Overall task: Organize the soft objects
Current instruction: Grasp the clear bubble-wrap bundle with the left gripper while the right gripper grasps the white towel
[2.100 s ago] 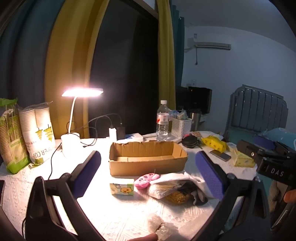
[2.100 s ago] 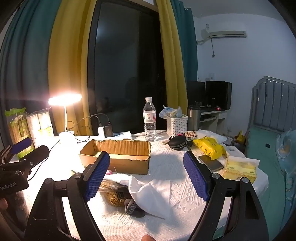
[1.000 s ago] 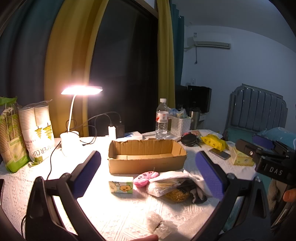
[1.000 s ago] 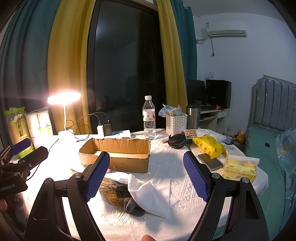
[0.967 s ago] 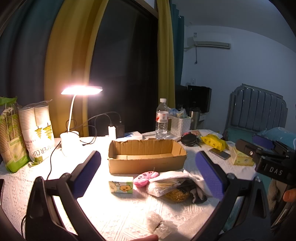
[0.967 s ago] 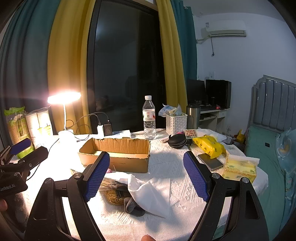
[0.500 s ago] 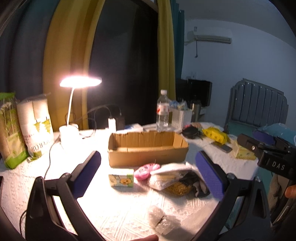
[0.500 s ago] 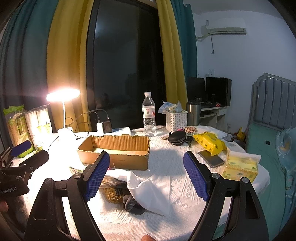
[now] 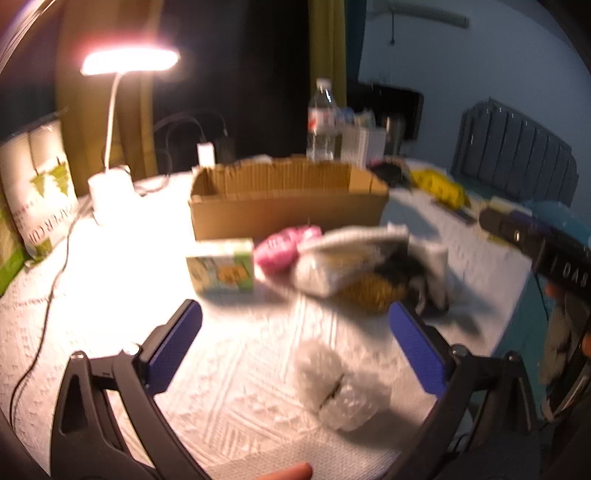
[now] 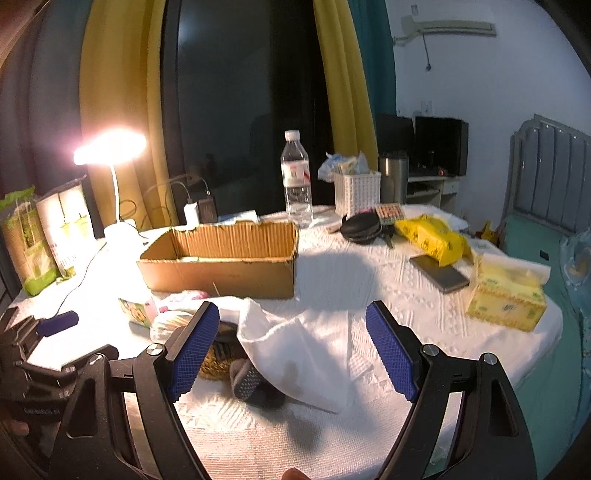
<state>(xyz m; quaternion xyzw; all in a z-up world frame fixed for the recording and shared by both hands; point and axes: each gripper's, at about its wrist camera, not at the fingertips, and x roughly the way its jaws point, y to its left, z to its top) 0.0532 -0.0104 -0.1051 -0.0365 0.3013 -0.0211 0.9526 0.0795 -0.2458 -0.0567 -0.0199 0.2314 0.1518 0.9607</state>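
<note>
where it lies crumpled, white cloth

A lived-in bedroom at night is serving as the workspace: a padded grey headboard is standing at 3 o'clock, yellow and teal curtains are framing a dark window at 12, and a wall air conditioner is hanging at 1. A desk lamp is glowing at 10 over a white-clothed table crowded with household clutter.
</note>
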